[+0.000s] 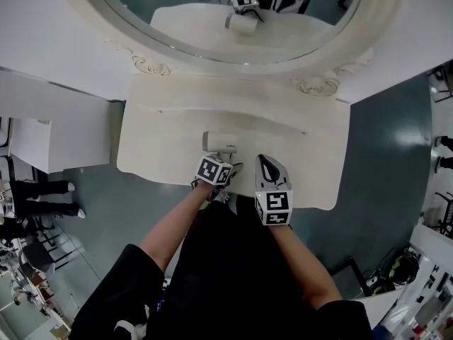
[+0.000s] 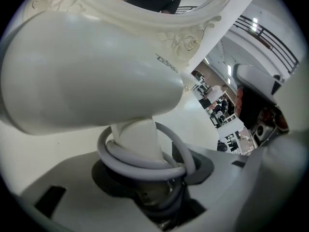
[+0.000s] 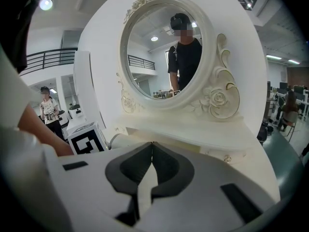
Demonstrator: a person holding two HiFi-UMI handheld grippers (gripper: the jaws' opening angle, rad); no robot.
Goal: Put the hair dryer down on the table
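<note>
A white hair dryer (image 1: 221,142) hangs over the front part of the cream dressing table (image 1: 163,144), barrel lying sideways. My left gripper (image 1: 219,159) is shut on its handle. In the left gripper view the dryer's barrel (image 2: 91,71) fills the top, and the handle, wound with a grey cord (image 2: 140,161), sits between the jaws of the left gripper (image 2: 152,180). Whether the dryer touches the table I cannot tell. My right gripper (image 1: 265,163) hovers just right of it, shut and empty, and in the right gripper view the tips of the right gripper (image 3: 151,146) meet.
An oval mirror (image 1: 212,20) in a carved cream frame (image 3: 212,98) stands at the table's back. The table's front edge (image 1: 233,190) runs under both grippers. A white cabinet (image 1: 42,144) and a person's legs (image 1: 42,197) are at the left, on the teal floor.
</note>
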